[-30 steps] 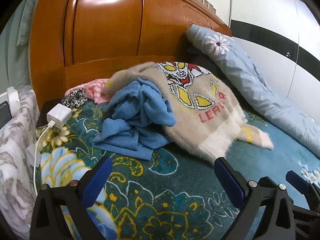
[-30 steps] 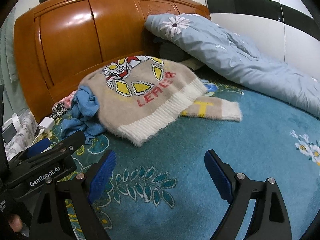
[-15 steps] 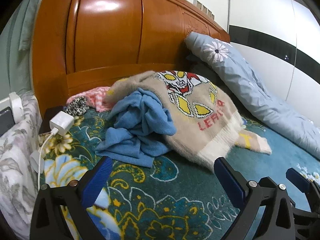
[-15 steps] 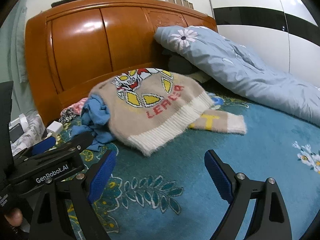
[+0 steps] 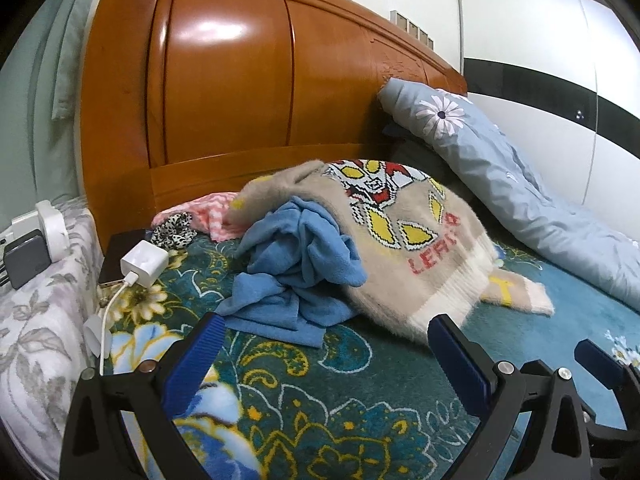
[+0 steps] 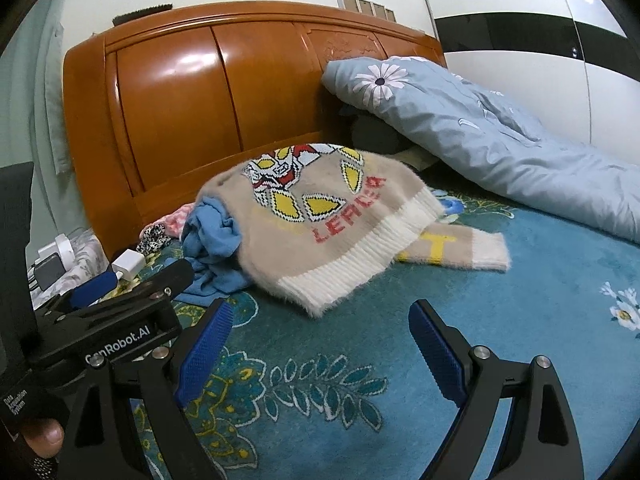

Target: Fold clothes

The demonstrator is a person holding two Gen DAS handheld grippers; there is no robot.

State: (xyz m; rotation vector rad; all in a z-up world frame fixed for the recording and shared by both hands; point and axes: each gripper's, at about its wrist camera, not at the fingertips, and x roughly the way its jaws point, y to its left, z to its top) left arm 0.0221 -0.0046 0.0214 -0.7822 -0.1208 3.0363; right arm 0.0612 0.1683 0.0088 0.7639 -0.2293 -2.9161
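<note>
Left gripper and right gripper both spread wide, holding nothing, low over teal floral bedspread. Beige sweater heaped near wooden headboard, draped over crumpled blue garment.

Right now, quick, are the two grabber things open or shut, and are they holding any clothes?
Left gripper: open, holding nothing, above the bed cover.
Right gripper: open, holding nothing; the sweater lies ahead of it.

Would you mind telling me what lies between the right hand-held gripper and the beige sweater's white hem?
Only bare teal floral bedspread separates the right hand-held gripper from the beige sweater, seen in the right wrist view.
</note>
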